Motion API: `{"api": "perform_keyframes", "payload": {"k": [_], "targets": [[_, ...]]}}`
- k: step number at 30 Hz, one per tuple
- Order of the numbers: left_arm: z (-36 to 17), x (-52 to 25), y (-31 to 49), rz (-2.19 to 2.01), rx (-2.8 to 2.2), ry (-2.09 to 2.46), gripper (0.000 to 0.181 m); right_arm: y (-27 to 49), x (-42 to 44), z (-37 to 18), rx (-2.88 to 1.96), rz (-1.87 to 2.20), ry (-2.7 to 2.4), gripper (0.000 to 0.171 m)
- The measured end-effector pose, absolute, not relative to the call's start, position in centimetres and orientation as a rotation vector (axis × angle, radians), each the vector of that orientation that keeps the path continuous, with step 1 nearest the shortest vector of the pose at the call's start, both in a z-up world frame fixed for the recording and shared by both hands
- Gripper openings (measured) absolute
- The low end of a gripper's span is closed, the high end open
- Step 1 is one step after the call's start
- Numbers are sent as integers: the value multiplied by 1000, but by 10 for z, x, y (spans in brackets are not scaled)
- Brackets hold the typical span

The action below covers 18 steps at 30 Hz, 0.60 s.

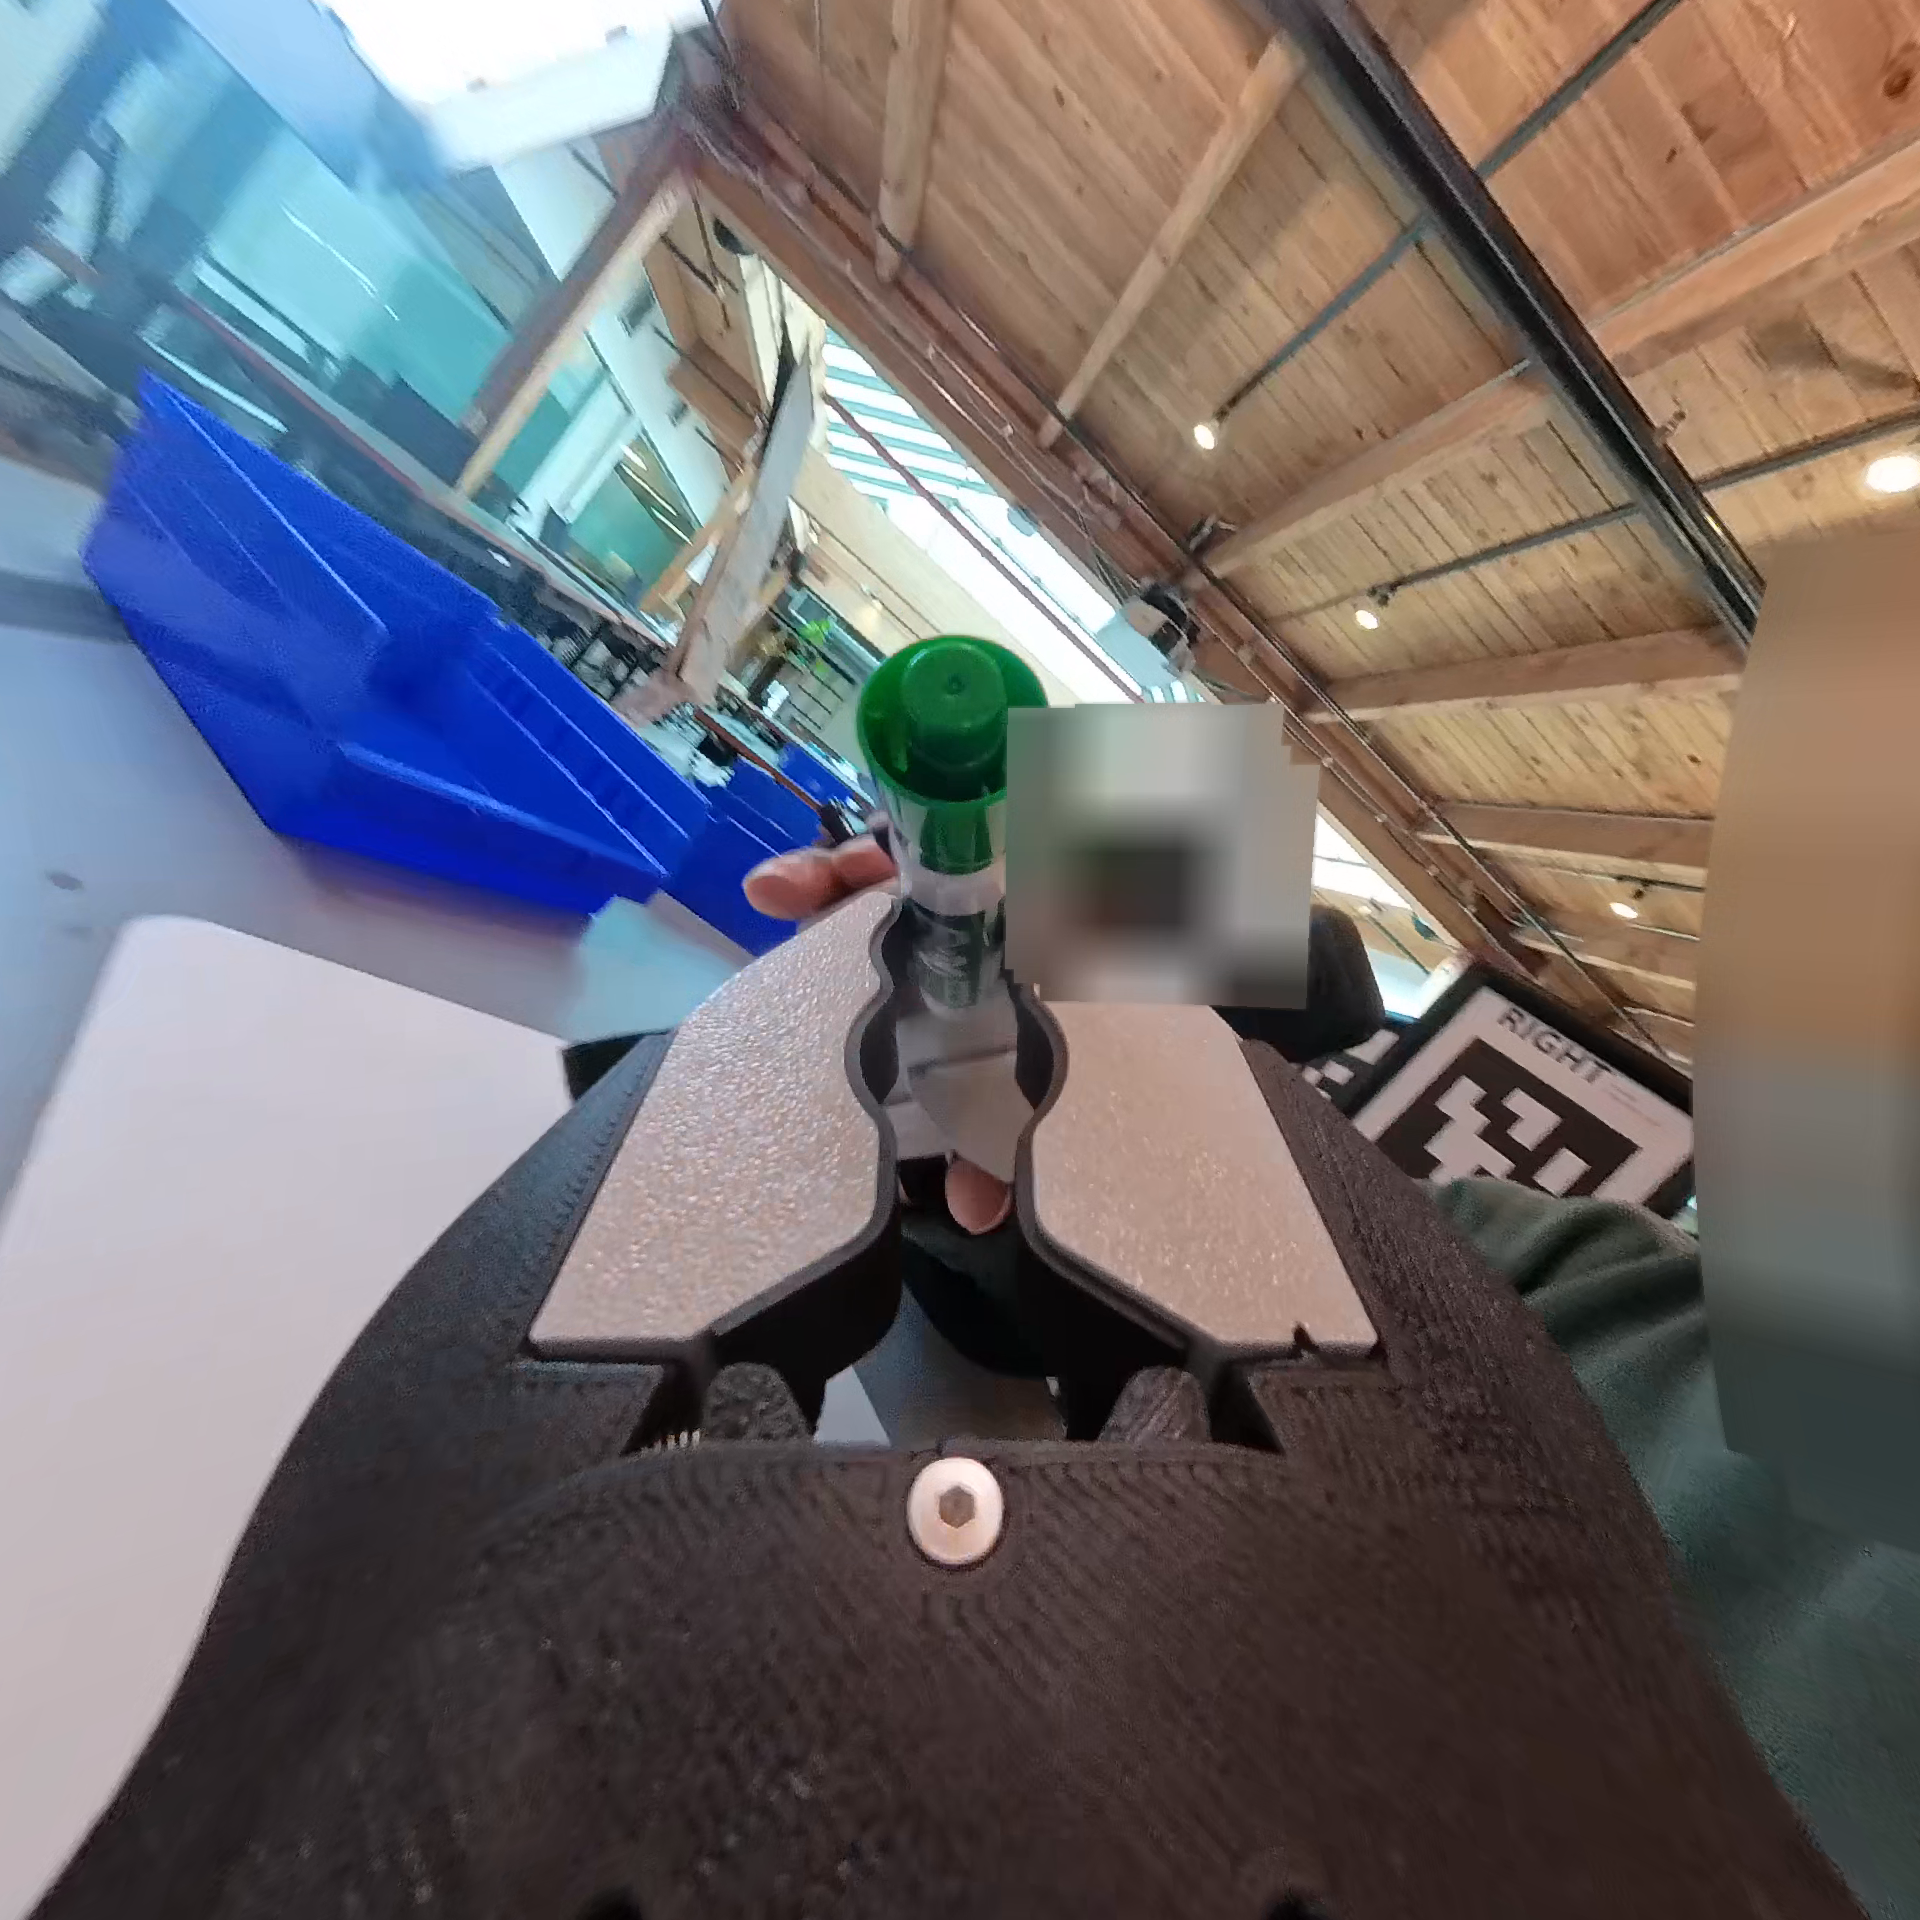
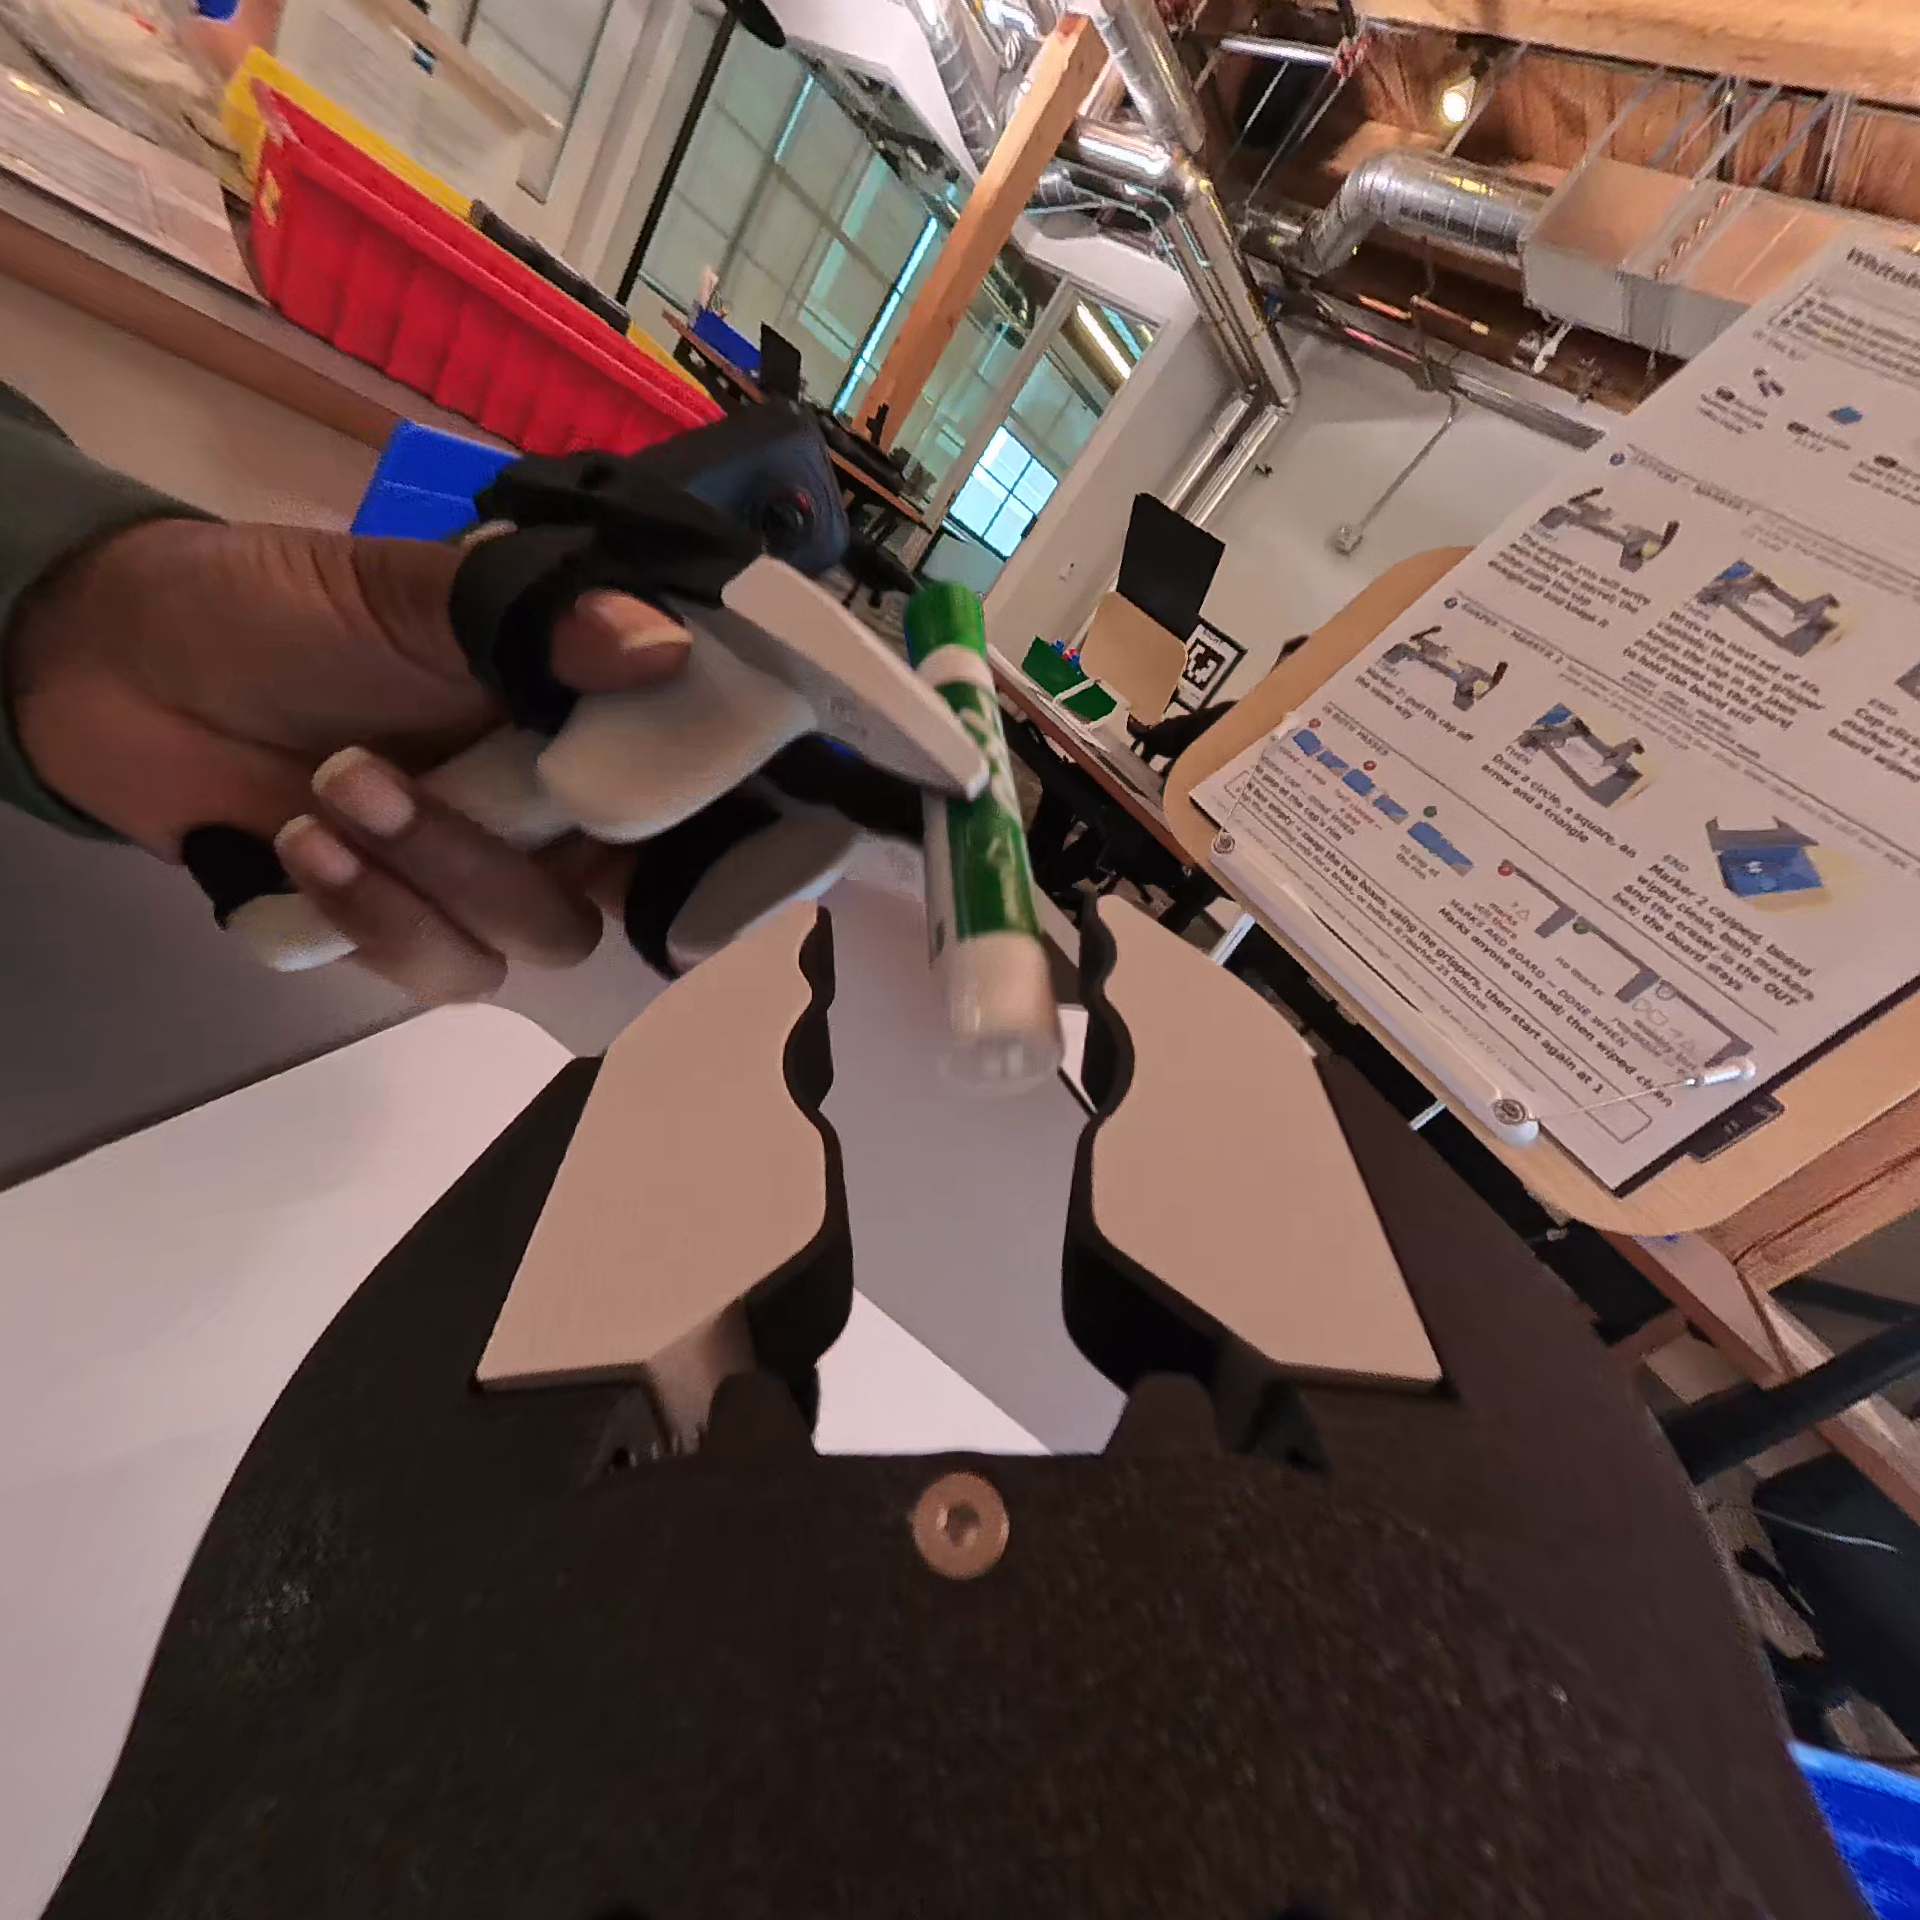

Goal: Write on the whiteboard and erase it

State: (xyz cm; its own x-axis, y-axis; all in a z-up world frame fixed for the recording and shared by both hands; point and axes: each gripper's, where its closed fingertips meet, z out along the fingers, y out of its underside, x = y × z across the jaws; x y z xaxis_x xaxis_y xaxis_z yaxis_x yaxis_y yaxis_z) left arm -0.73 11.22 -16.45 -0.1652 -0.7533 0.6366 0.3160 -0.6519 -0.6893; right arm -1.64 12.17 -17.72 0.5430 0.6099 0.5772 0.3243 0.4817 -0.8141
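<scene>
**Green marker clamped in the left gripper above the whiteboard**

A workshop with a timber ceiling point(image 1: 1351, 312), silver ducts point(image 2: 1403, 197) and glazed partitions lies behind a pale table point(image 1: 135, 821). On the table's far side sit blue bins point(image 1: 343, 665) in the left wrist view, and a red bin point(image 2: 447, 301) with a yellow one behind it in the right wrist view. A wooden stand carries a printed instruction sheet point(image 2: 1621, 727) at the right edge of the right wrist view.

The whiteboard point(image 2: 208, 1299) lies flat on the table, under both grippers; its surface looks blank where it shows. In the left wrist view its corner shows at the left point(image 1: 208, 1143).

The left gripper point(image 1: 951, 997) is closed on the marker point(image 1: 940, 821), its grey fingers point(image 1: 758, 1132) pressing the barrel from both sides. The green cap points away from that camera. In the right wrist view a hand point(image 2: 291, 717) holds this gripper from the left, and the marker point(image 2: 977, 821) hangs tilted, its white butt end lowest and nearest the camera, above the board.

The right gripper point(image 2: 956, 997) stands apart, holding nothing. The marker's butt end sits just ahead of the gap between its tips, nearer the right finger point(image 2: 1226, 1164); contact cannot be told.
</scene>
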Motion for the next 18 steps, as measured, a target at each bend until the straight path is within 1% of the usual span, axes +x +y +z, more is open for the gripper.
{"api": "perform_keyframes", "payload": {"k": [2, 4, 9, 10, 12, 13, 18], "targets": [[-173, 5, 99, -1937, -1409, 591, 18, 119, -19, -175, -1085, 219, -1038, 39], [-176, 9, 94, -1981, -1420, 584, 18, 112, -20, -178, -1054, 203, -1085, 21], [-176, 9, 90, -2031, -1427, 646, 19, 109, -17, -181, -1095, 204, -1124, 19], [-174, 5, 92, -2015, -1419, 663, 22, 108, -17, -179, -1098, 210, -1121, 19], [-171, -6, 104, -1925, -1422, 673, 33, 107, -13, -173, -1107, 233, -1101, 19], [-169, -12, 110, -1881, -1417, 682, 34, 108, -10, -170, -1116, 247, -1090, 19], [-170, -29, 113, -1832, -1411, 737, 33, 106, -9, -178, -1147, 304, -1139, 19]]}}
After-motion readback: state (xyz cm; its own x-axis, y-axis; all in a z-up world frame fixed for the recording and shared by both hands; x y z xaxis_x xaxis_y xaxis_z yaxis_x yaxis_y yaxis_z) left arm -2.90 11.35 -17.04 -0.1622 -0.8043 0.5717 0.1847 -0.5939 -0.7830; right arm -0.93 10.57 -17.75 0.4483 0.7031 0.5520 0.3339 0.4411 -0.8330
